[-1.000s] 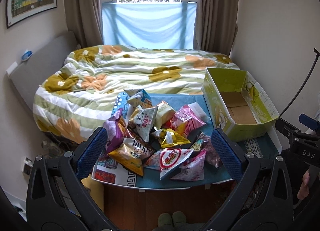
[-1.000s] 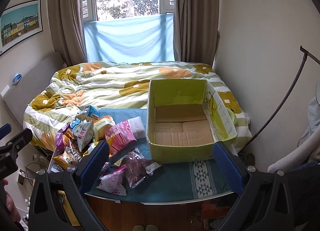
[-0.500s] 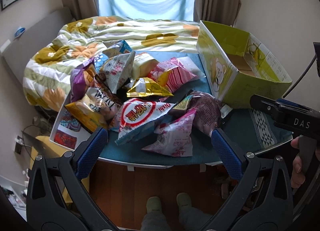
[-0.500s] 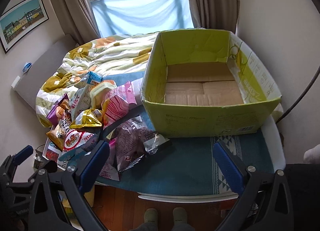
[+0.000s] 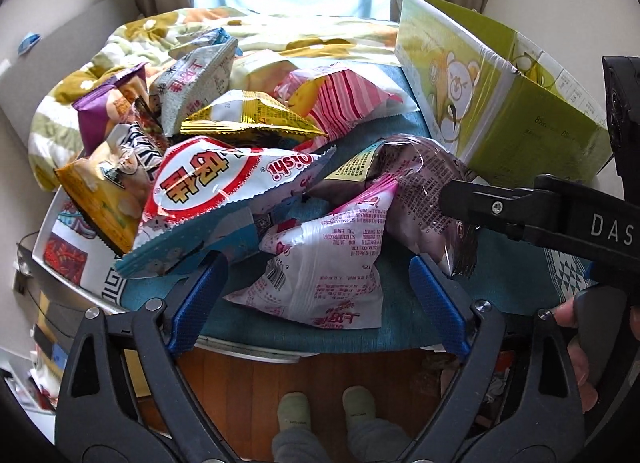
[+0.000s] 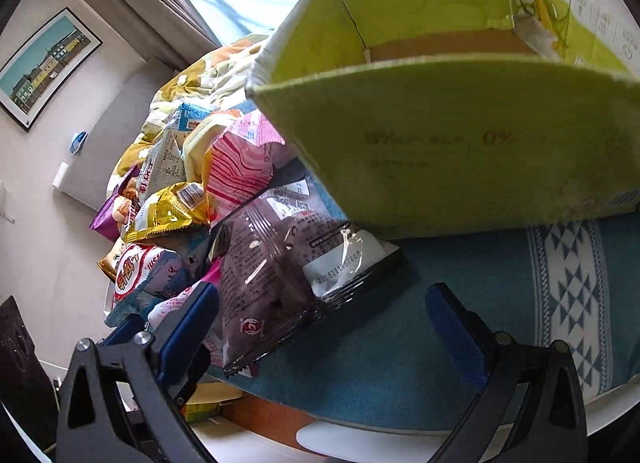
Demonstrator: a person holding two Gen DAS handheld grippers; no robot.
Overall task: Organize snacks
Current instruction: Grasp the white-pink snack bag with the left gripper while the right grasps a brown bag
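A heap of snack bags lies on a table with a blue cloth (image 5: 396, 331). My left gripper (image 5: 318, 295) is open, its fingers on either side of a pink-and-white bag (image 5: 328, 263) at the table's near edge. A red-and-white bag (image 5: 208, 183) lies to its left. My right gripper (image 6: 320, 327) is open around the near end of a dark purple bag (image 6: 268, 279), also seen in the left wrist view (image 5: 432, 191). The right gripper's body (image 5: 560, 219) crosses the left view. An empty yellow-green cardboard box (image 6: 460, 143) stands to the right.
A bed with a flowered quilt (image 5: 132, 47) lies behind the table, below a window. A white tray (image 5: 76, 255) sits under the bags at the left. The table's front edge is close, with wooden floor and the person's feet (image 5: 328, 411) below.
Both grippers moved forward and down to the table. The left now straddles the pink-and-white bag; the right has tilted and closed in on the dark purple bag. Both stay open.
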